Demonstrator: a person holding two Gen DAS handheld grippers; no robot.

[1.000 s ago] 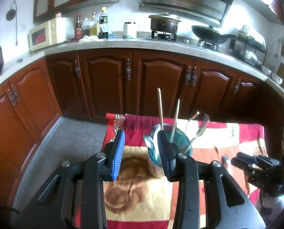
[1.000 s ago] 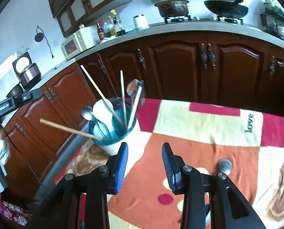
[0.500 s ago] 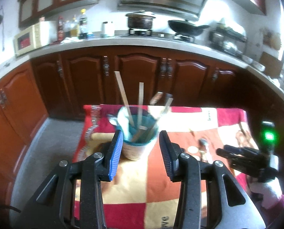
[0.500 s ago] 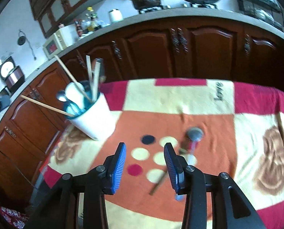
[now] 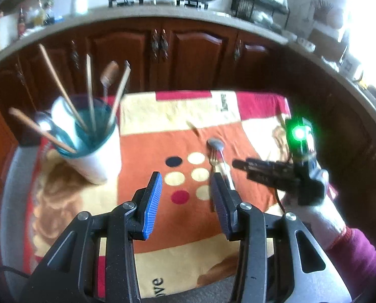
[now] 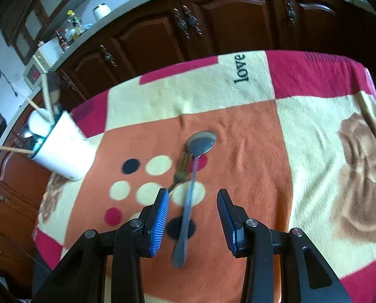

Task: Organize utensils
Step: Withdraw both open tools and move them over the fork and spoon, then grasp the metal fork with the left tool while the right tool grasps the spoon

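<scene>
The right hand-held gripper (image 6: 192,221) hovers spread over a spoon (image 6: 193,174) lying beside a fork (image 6: 181,169) on the blanket-covered bench (image 6: 301,126); the left hand-held gripper (image 5: 185,199), spread, has just widened, empty.

Dark wood cabinets (image 6: 228,17) under grey countertop (image 5: 142,12); white wall; bright daylight at right.

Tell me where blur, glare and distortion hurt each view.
Left wrist: window glare whitens the upper right, the cup and its chopsticks look soft, and the counter bows from fisheye. Right wrist: the spoon handle smears near the claw, corners go black, and the cabinets curve.
</scene>
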